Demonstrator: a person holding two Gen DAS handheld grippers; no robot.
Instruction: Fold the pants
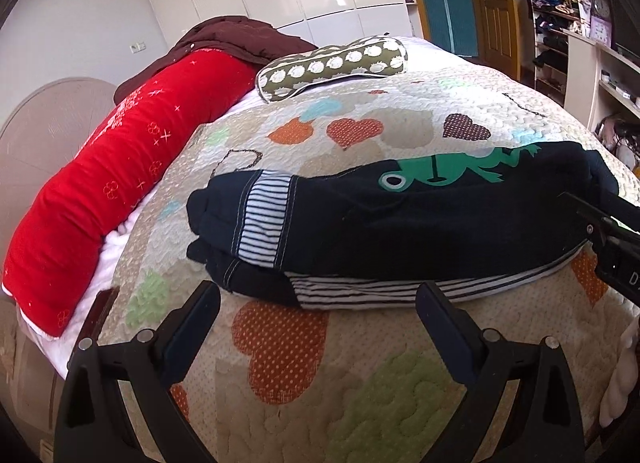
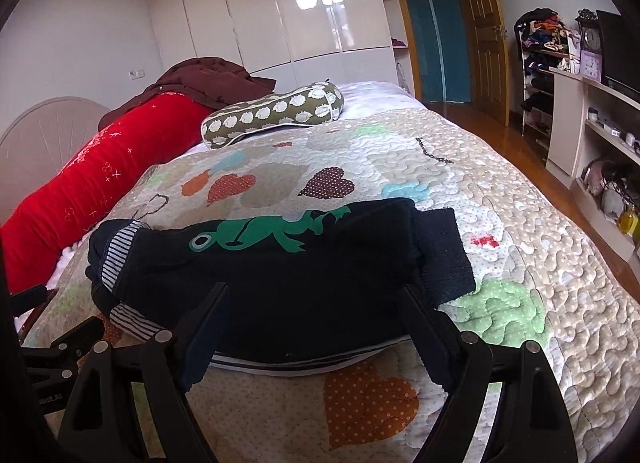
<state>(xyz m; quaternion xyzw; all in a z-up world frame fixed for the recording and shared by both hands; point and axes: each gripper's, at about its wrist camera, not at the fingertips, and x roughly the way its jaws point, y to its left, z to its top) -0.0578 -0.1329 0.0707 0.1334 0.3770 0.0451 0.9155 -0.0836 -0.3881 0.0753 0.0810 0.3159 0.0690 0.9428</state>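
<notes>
Navy pants [image 1: 400,223] with a green frog print [image 1: 448,169] lie folded into a long bundle across the quilted bedspread [image 1: 360,403], running left to right. Blue-and-white striped trim [image 1: 266,219] shows at the left end of the bundle, and a striped edge runs along its near side. In the right wrist view a dark ribbed cuff [image 2: 444,255] extends from the right end of the pants and lies flat on the bedspread.

Left gripper [image 1: 318,315]: jaws released and spread wide, nothing between them. The fingertips sit at the near striped edge of the pants, over an orange heart patch [image 1: 280,351] on the bedspread; contact with the cloth cannot be confirmed.

Right gripper [image 2: 312,319]: jaws released and spread wide. The fingertips overlap the near part of the navy fabric in its own view; whether they touch it cannot be told. No fabric is pinched. This gripper also appears at the right edge of the left wrist view, close to the right end of the pants.

Beyond the pants, at the far side of the bed, lies an olive pillow with white dots [image 1: 332,67]. A long red bolster [image 1: 120,183] runs along the left side of the bed, with a maroon garment [image 1: 236,39] heaped at its far end. White glossy wardrobe doors [image 2: 280,15] stand behind the bed. A wooden door [image 2: 484,31] and cluttered shelves [image 2: 544,47] stand at the far right.
</notes>
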